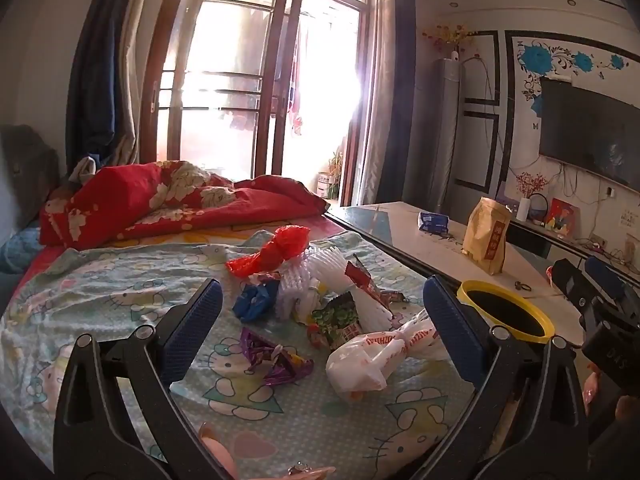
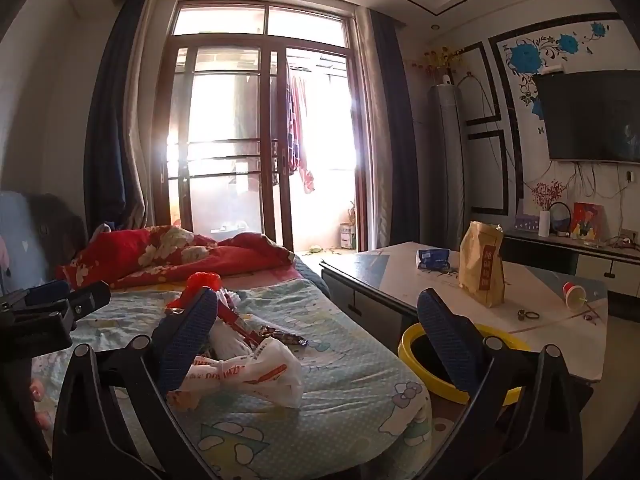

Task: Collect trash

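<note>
A heap of trash lies on the cartoon-print bed sheet (image 1: 120,292): a red plastic bag (image 1: 276,250), white foam netting (image 1: 320,276), a blue wrapper (image 1: 256,300), a green snack packet (image 1: 340,320), a purple wrapper (image 1: 272,360) and a knotted white plastic bag (image 1: 368,356). My left gripper (image 1: 320,320) hangs open above the heap, holding nothing. My right gripper (image 2: 316,328) is open too, with the white bag (image 2: 256,376) by its left finger. A yellow-rimmed bin (image 1: 508,312) stands between bed and table, also in the right wrist view (image 2: 440,384).
A red floral quilt (image 1: 160,204) is bunched at the bed's far end. The low table (image 2: 540,344) on the right carries a tan paper bag (image 2: 480,264), a blue packet (image 2: 434,258) and a small red cup (image 2: 574,292). Glass doors and a wall television lie beyond.
</note>
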Tool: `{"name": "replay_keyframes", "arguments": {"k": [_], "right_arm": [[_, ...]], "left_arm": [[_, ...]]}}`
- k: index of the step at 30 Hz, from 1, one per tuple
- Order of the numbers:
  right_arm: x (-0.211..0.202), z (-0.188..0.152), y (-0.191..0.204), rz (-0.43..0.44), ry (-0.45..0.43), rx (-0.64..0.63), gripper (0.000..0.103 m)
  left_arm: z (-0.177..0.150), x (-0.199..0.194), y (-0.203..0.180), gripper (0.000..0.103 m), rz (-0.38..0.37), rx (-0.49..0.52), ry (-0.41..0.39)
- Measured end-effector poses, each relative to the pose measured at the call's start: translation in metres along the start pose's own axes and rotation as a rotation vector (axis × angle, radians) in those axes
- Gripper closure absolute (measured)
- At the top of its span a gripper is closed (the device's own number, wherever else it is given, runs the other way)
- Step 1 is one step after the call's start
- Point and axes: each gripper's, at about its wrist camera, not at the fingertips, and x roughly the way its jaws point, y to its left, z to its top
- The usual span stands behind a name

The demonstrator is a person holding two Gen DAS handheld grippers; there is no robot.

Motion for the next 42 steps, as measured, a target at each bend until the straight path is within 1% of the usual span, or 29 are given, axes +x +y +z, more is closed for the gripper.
{"name": "replay_keyframes", "arguments": {"k": [14,15,23,25,42], "right_arm": [[0.0008,0.001,-0.001,0.006,0.008,0.012,0.006],[0.0007,0.0011,-0.0011,0.007,0.008,0.013,0.006],[-0.0002,0.002,-0.0022,0.009,0.011,0.018,0.006],[-0.0001,0.002,-0.003,0.012,0.012,0.02,0.006],[0.0047,-0.0003,-0.0056,0.004,0.028,0.033,0.006]], "left_arm": [[0.0048,0.0029,-0.0006,0.011,-0.003,0.003,-0.008],[0.0018,-0.0022,0.0004,0.011,-0.002,0.001,-0.008],[0.0058,0.0026,-0.0005,0.011,0.0,0.001,-0.007],[0.0014,-0.0026,0.001,0.011,-0.004,0.001,-0.01],[0.0021,-0.0044,0.0003,0.011,0.003,0.003,0.0]]}}
